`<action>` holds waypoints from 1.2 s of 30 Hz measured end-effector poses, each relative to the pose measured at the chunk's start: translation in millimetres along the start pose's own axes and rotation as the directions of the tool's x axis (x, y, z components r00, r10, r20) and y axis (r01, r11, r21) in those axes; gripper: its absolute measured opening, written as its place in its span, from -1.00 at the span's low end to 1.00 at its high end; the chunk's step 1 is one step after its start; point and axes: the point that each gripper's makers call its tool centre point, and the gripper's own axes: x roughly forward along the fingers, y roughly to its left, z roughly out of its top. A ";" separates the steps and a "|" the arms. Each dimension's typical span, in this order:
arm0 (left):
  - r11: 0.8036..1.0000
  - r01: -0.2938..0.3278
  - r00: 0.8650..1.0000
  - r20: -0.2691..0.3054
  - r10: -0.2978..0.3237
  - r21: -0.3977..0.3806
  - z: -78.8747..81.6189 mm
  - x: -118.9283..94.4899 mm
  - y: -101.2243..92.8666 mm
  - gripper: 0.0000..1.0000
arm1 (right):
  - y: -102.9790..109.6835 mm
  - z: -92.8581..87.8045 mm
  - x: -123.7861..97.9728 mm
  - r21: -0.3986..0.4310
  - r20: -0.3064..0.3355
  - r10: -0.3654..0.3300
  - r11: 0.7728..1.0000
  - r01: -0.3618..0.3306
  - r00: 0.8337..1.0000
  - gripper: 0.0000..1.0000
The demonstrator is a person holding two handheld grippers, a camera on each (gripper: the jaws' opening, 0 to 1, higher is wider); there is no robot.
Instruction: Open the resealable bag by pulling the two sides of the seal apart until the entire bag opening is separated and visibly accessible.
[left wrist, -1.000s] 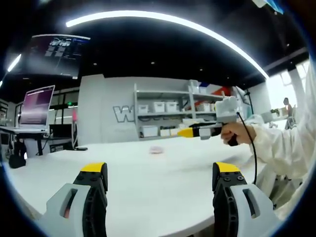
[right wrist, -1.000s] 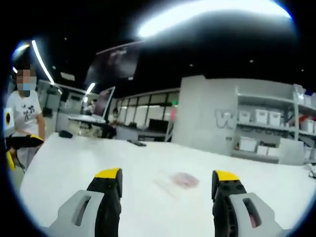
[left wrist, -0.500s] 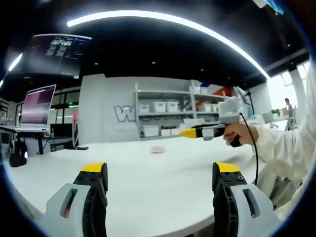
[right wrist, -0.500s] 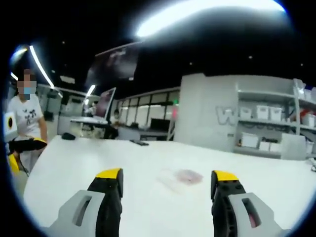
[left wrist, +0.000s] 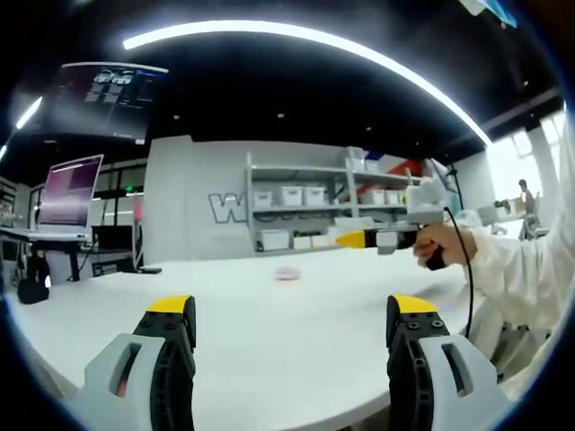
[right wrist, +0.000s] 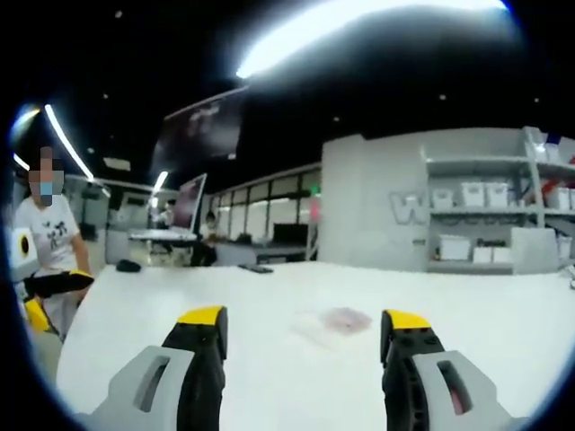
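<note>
white worktop point(left wrist: 269, 314) in an open lab. bag point(right wrist: 334, 321) lies flat mid-worktop, away from every edge, seal apparently untouched. left gripper point(left wrist: 292, 359) and right gripper point(right wrist: 304, 368) both wide open, empty, well short of bag. whole task left.

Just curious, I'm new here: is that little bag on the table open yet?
Cannot tell. The resealable bag lies flat on the white table, too distant and blurred to show its seal.
</note>
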 end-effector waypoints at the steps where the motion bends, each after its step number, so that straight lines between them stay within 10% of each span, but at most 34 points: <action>1: 1.000 0.001 1.000 0.000 -0.001 0.000 -0.1 0.0 -0.3 0.73 | 0.4 0.0 -1.1 0.000 -0.001 0.000 1.000 0.000 1.000 0.37; 36: 1.000 0.018 1.000 -0.008 -0.018 0.005 -2.2 0.3 -7.8 0.73 | 11.0 -1.9 -40.0 -0.274 -0.019 -0.042 0.961 0.035 0.999 0.40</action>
